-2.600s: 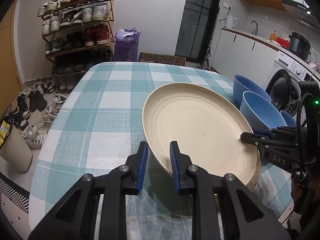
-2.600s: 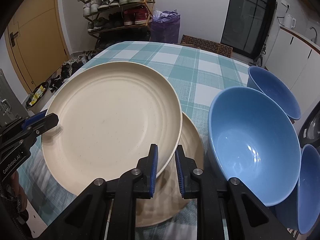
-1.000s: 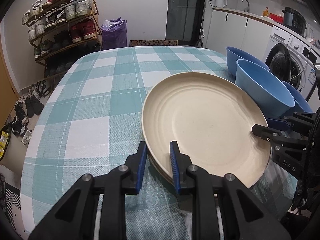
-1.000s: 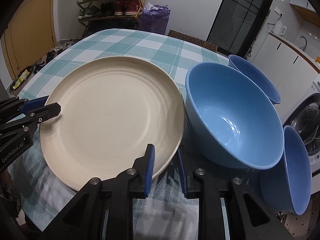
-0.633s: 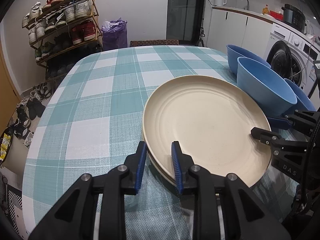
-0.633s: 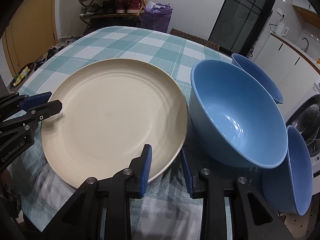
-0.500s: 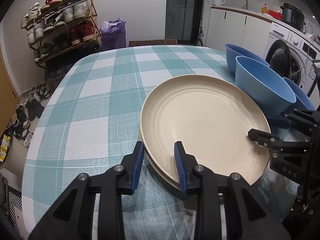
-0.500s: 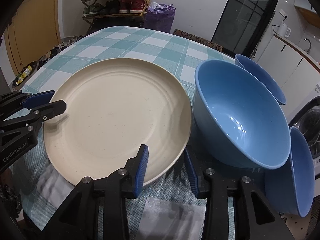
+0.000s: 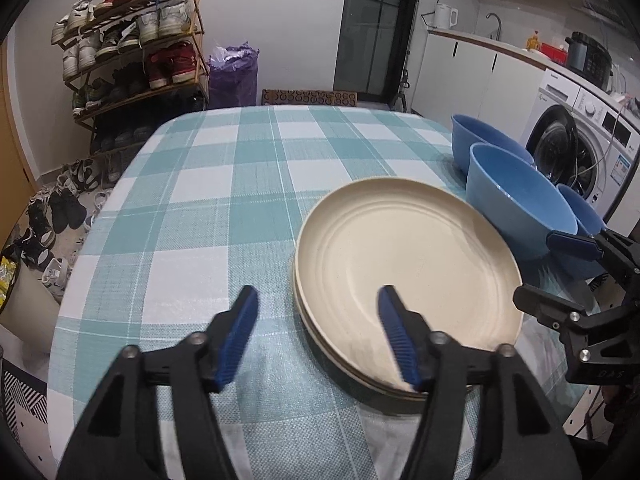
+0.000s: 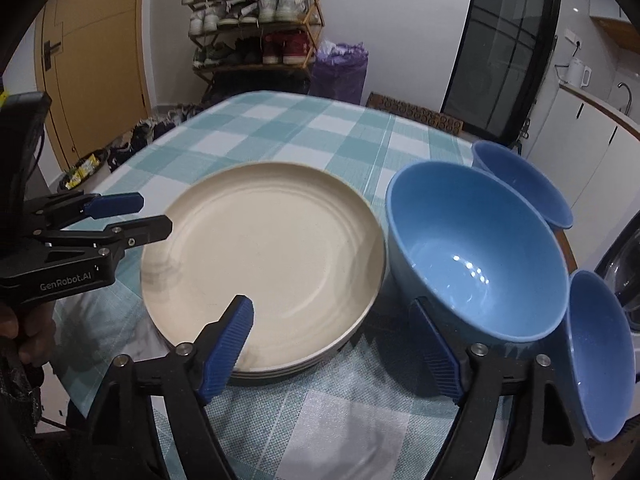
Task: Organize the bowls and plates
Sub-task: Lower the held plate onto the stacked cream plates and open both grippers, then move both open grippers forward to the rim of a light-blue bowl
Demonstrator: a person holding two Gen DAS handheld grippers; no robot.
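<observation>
A stack of cream plates (image 9: 404,268) (image 10: 264,256) lies flat on the checked tablecloth. My left gripper (image 9: 318,332) is open and empty, its fingers straddling the stack's near-left rim. My right gripper (image 10: 332,344) is open and empty, at the near edge between the stack and a large blue bowl (image 10: 476,248) (image 9: 516,204). A second blue bowl (image 10: 520,180) (image 9: 486,140) stands behind it. A third blue bowl (image 10: 600,352) (image 9: 580,220) sits tilted at the table's right edge.
The table (image 9: 224,184) with its teal-and-white cloth stretches away to the far left. A shoe rack (image 9: 132,44), a purple bag (image 9: 234,76) and a washing machine (image 9: 580,136) stand beyond the table.
Both grippers let go of the top plate, opened wide and drew back a little. The plate now rests flat on the stack.
</observation>
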